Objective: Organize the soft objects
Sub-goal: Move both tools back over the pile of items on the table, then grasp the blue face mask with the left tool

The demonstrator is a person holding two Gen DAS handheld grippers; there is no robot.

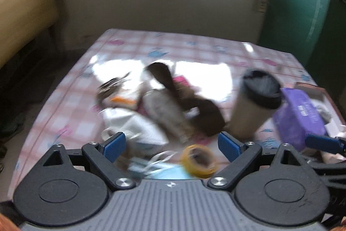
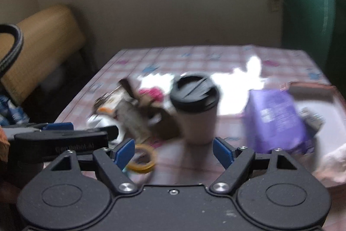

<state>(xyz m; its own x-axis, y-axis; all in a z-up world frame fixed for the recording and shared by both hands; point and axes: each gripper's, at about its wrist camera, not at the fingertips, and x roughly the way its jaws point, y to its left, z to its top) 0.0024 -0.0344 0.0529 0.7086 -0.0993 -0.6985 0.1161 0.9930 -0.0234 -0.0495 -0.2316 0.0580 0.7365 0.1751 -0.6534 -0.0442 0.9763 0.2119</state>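
Left wrist view: the left gripper (image 1: pixel 172 145) hangs spread over blurred clutter; the right gripper (image 2: pixel 174 152) gapes empty near the cup (image 2: pixel 197 109).

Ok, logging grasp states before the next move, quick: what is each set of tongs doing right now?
Left tongs: open, holding nothing, above the clutter on the table.
Right tongs: open, holding nothing, just short of the paper cup.

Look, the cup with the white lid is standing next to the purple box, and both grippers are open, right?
Not quite: the cup has a black lid, not white, as the right wrist view shows. It does stand beside the purple box, and the left gripper and right gripper are open.
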